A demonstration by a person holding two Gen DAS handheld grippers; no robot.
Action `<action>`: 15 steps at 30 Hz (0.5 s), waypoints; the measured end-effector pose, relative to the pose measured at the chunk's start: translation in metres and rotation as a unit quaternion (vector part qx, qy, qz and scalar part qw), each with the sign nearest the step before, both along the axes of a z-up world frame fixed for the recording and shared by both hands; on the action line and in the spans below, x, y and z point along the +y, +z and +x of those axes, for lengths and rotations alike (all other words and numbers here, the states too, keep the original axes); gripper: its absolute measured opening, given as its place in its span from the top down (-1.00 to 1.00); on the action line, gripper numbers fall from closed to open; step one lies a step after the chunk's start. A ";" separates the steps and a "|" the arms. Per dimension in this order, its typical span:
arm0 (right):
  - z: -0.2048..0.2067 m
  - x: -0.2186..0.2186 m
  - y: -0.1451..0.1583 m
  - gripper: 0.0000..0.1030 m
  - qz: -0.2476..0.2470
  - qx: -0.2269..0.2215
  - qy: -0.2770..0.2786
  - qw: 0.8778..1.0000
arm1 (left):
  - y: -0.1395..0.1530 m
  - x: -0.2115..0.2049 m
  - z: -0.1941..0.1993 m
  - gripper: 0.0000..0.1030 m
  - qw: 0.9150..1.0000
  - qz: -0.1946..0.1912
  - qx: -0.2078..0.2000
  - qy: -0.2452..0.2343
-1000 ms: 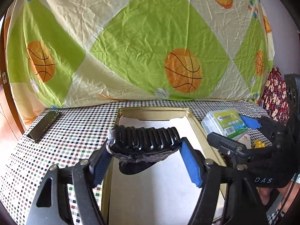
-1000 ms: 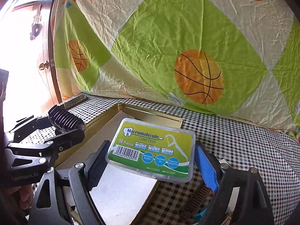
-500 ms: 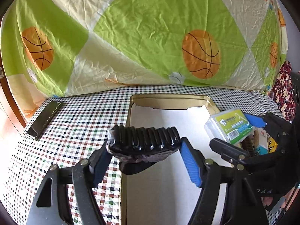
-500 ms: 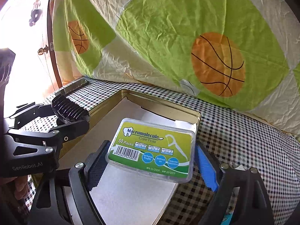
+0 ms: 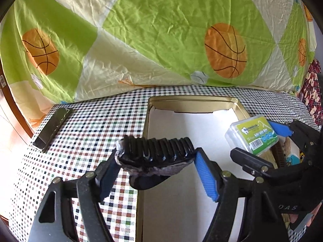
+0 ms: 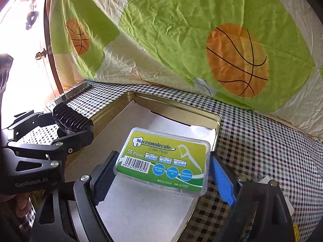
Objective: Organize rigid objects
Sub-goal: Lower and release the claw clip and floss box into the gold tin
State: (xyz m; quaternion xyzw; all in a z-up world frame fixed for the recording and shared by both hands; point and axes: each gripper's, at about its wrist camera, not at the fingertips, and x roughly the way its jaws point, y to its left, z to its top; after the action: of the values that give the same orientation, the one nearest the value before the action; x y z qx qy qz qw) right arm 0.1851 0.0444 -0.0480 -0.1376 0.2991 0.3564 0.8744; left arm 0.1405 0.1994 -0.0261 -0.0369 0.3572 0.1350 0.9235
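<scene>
My left gripper (image 5: 156,168) is shut on a black ribbed comb attachment (image 5: 155,151), held above the left rim of a gold tin box (image 5: 191,100) lined with white paper. It also shows at the left of the right wrist view (image 6: 70,119). My right gripper (image 6: 161,173) is shut on a clear floss pick box with a green label (image 6: 163,159), held over the tin's right side (image 6: 216,125). The floss box also shows in the left wrist view (image 5: 254,135).
The tin sits on a checked tablecloth (image 5: 90,133). A dark flat bar (image 5: 53,129) lies at the table's far left. A basketball-print sheet (image 5: 161,30) hangs behind. Small items (image 5: 290,157) lie right of the tin.
Both grippers have moved forward and further over the tin with their objects still held. The floss box now hangs over the tin's right rim.
</scene>
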 end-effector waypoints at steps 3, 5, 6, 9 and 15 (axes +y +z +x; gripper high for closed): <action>-0.002 0.003 0.000 -0.74 -0.005 -0.007 0.000 1.000 | 0.000 0.002 0.000 -0.45 1.000 0.008 0.002 0.007; -0.001 0.001 0.001 -0.82 -0.005 -0.009 -0.006 1.000 | 0.001 0.004 0.000 -0.59 1.000 0.009 0.003 0.014; 0.000 0.000 0.002 -0.86 -0.003 -0.007 -0.008 1.000 | 0.002 0.005 0.000 -0.63 1.000 0.011 0.002 0.019; 0.000 -0.005 0.004 -0.93 0.005 -0.010 -0.011 1.000 | 0.004 0.006 -0.001 -0.78 1.000 0.011 -0.003 0.025; -0.026 -0.055 0.029 -0.93 0.043 -0.056 -0.031 0.997 | 0.023 -0.014 -0.031 -0.97 0.997 0.018 -0.066 0.018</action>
State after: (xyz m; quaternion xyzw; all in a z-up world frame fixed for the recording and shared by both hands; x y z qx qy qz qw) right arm 0.1590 -0.0101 -0.0194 -0.1108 0.2378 0.3334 0.9055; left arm 0.1092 0.1854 -0.0029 -0.0357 0.2922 0.1553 0.9430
